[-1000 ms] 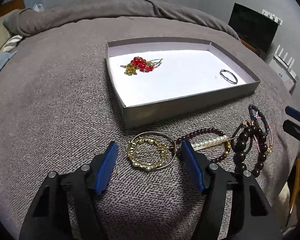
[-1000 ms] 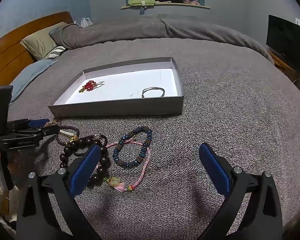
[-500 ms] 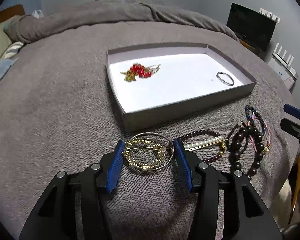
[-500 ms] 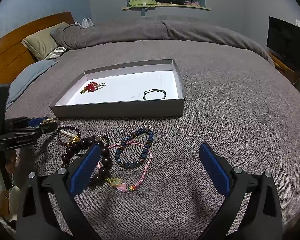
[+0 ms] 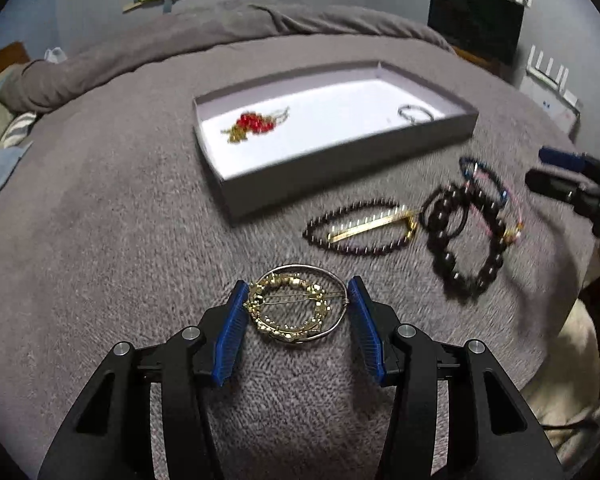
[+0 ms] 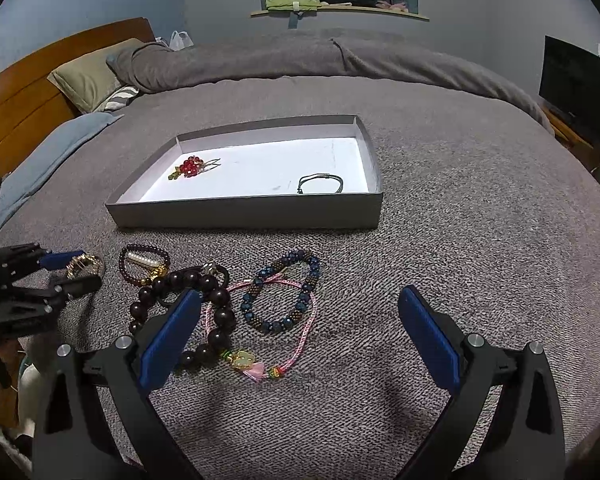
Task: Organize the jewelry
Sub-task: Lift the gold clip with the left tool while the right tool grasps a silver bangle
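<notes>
Left gripper (image 5: 296,306) clamped on gold ring (image 5: 290,307) and thin hoop (image 5: 332,280), blue pads (image 5: 231,332) touching both sides, near bed's (image 6: 480,220) front edge. Right gripper (image 6: 300,332) wide apart, holding nothing, above beads (image 6: 216,312). Tray (image 6: 244,211) farther back on bed, red beads (image 6: 189,168) and cord (image 6: 321,181) inside.

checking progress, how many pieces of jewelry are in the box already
2. A red beaded piece lies near the left end of the gray box; a thin dark bangle lies toward its right front corner. Nothing else shows on the white floor.
</notes>
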